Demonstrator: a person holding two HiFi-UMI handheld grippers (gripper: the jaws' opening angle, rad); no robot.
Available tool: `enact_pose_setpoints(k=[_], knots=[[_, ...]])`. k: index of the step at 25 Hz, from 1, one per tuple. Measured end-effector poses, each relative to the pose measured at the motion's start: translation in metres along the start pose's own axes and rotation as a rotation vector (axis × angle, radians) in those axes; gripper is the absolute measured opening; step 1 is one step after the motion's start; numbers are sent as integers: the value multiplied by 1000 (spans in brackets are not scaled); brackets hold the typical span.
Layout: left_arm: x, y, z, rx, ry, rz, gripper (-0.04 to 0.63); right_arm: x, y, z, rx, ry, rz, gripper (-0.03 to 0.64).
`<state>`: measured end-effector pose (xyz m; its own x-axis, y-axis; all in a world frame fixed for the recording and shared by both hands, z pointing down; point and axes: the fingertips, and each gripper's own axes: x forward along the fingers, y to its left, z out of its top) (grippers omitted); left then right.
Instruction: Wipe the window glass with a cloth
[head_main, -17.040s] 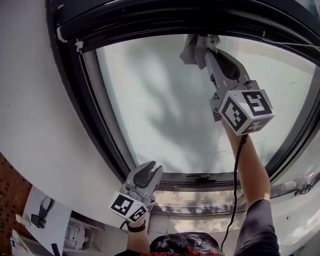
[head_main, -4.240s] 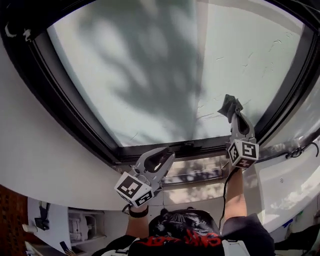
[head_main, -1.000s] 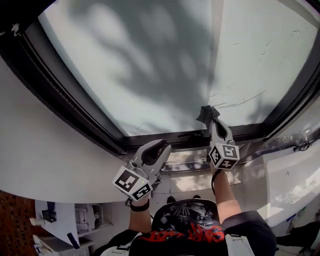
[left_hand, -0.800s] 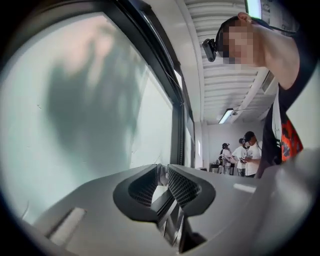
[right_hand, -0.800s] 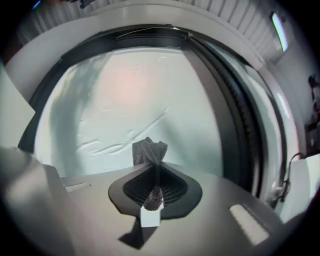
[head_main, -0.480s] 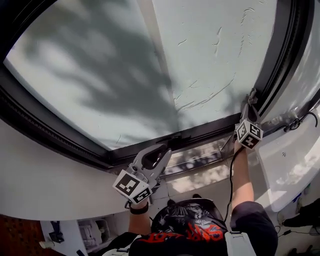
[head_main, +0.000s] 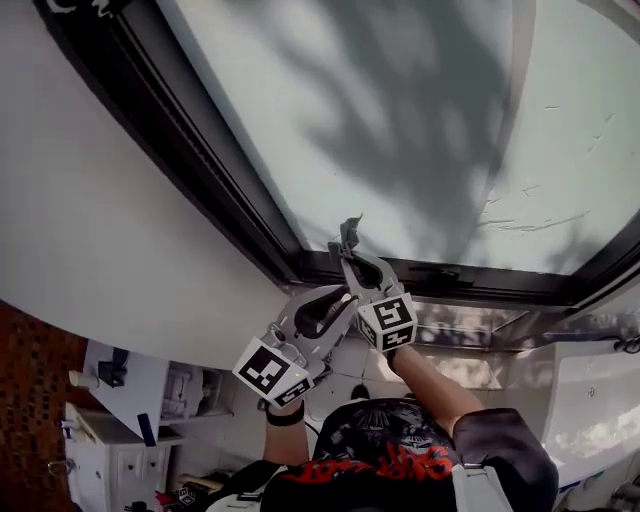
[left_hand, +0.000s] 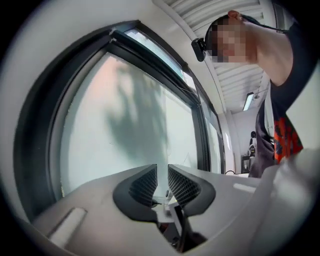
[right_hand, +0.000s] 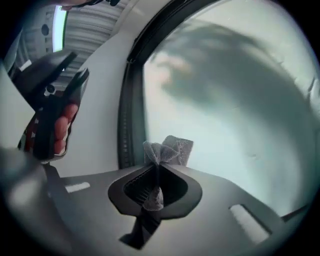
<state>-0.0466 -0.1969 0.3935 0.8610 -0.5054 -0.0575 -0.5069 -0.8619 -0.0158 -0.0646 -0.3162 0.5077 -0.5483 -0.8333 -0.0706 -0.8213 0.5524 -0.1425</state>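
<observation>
**R gripper pinches cloth at lower-left corner of glass**

Head view: 2 grippers, 1 cloth, 1 window; R gripper (head_main: 351, 258) is raised w/ jaws pressed together on grey cloth (head_main: 348, 231); cloth tuft sits at lower-left corner of glass (head_main: 420, 130), just above dark frame (head_main: 200, 160); can't tell if cloth touches glass; L gripper (head_main: 338, 298) is just below-left of R gripper, pointing at frame's bottom rail, nothing in it; white wall (head_main: 90, 230) left of frame; white cabinet (head_main: 105, 468) bottom left; person's dark shirt (head_main: 400, 470) at bottom edge.

L gripper view: L gripper (left_hand: 161, 172) jaws slightly apart; narrow gap w/ nothing b/w them, glass (left_hand: 125, 125) shows through; frame (left_hand: 37, 145) curves round left; person (left_hand: 280, 90) at right edge; 1 ceiling light (left_hand: 248, 101) beyond.

R gripper view: R gripper (right_hand: 157, 170) jaws clamped on cloth (right_hand: 165, 149); cloth fans out past tips and hangs down b/w pads; frame (right_hand: 129, 115) just left of cloth, glass (right_hand: 235, 100) to right; L gripper (right_hand: 50, 95) w/ 1 hand (right_hand: 61, 127) on it at far left, well apart from cloth.
</observation>
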Motion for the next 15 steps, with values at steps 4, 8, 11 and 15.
enact_pose_setpoints(k=[4, 8, 11, 15], knots=[[-36, 26, 3, -16, -20, 100, 54, 51, 44, -11, 14, 16, 87, 26], [-34, 33, -3, -42, -24, 81, 54, 37, -20, -6, -12, 10, -73, 26], [-18, 28, -4, -52, -24, 23, 54, -27, -91, 8, 8, -32, -255, 26], [33, 0, -10, -73, -15, -125, 54, -170, -207, 23, -5, -70, -604, 26]])
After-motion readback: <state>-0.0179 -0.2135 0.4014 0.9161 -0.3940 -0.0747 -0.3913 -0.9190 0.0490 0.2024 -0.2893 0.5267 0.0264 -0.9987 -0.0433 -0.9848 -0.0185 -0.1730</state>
